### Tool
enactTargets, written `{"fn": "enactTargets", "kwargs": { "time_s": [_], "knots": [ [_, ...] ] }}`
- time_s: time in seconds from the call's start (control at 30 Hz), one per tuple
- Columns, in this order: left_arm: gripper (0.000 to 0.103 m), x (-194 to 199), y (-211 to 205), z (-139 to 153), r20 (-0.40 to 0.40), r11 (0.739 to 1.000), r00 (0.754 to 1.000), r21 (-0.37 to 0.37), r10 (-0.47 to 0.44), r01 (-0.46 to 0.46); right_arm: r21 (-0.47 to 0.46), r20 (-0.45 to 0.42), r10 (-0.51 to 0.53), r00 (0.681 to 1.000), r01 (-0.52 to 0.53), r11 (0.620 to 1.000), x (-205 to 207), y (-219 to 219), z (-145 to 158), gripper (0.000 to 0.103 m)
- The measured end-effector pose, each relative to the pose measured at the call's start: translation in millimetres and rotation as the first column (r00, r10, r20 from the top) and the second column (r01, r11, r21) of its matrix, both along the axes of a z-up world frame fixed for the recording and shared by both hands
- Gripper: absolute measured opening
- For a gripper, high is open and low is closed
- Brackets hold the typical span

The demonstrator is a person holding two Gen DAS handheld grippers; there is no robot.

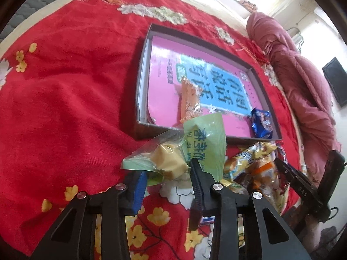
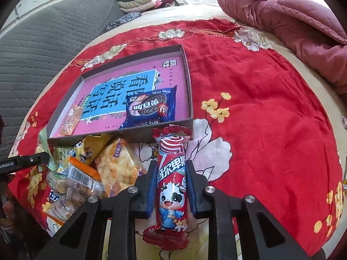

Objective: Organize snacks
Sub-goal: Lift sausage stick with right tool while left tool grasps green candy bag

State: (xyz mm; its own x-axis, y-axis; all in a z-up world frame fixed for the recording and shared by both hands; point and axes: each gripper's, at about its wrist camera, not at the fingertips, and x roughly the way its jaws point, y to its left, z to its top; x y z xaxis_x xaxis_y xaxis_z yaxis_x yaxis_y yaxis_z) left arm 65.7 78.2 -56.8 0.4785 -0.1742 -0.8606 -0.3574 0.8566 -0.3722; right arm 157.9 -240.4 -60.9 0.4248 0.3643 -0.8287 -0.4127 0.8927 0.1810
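While our right gripper [image 2: 171, 186] clamps the red candy roll [image 2: 170, 186] lengthwise, the box [image 2: 188, 91] lies just ahead; left gripper [image 1: 167, 173] pinches a green pastry packet [image 1: 184, 151].

- The left gripper [image 1: 167, 173] is built of matte black linkage arms, joined by round silver screw heads.
- One finger pad [image 1: 138, 189] is faced in ribbed blue.
- The right gripper [image 2: 171, 179] is made alike, with blue pad edges [image 2: 151, 191].

Green pastry packet [image 1: 184, 151], red cow-print roll [image 2: 171, 186]: clamped, lifted.
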Motion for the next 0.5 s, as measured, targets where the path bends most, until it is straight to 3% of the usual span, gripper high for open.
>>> {"fn": "enactTargets", "kwargs": {
  "time_s": [0.5],
  "knots": [
    [0.039, -2, -2, 32, 0.094, 0.998, 0.996, 0.068, -0.009, 0.003, 0.04, 0.067, -0.01, 0.998, 0.008, 0.999, -4, -2, 26, 0.025]
  ]
}}
